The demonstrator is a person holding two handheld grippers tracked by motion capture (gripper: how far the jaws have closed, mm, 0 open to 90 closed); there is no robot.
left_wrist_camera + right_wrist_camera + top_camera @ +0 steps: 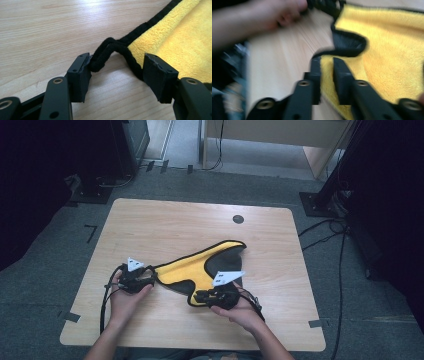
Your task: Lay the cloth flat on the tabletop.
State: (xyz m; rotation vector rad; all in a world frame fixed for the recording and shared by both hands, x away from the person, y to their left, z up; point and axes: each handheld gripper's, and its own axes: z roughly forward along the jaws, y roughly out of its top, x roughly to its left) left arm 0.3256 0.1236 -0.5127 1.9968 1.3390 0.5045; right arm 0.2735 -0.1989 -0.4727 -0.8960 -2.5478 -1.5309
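Note:
A yellow cloth point(192, 267) with black trim and a black underside lies crumpled on the wooden table point(165, 220), its far corner folded over. My left gripper point(151, 279) is at the cloth's left tip. In the left gripper view, my left gripper point(117, 65) stands open, and the black trim corner point(105, 53) touches its left pad while the other pad is clear of the cloth point(175, 37). My right gripper point(199, 296) is at the cloth's near edge. In the right gripper view, my right gripper point(327, 61) has its jaws close together on the yellow cloth point(392, 50), with a fold between the pads.
A round black grommet point(238, 219) sits near the table's far edge. Black stands point(320, 195) and cables point(340, 250) are on the floor to the right, and dark equipment point(100, 180) is at the far left. The other hand point(262, 15) is blurred in the right gripper view.

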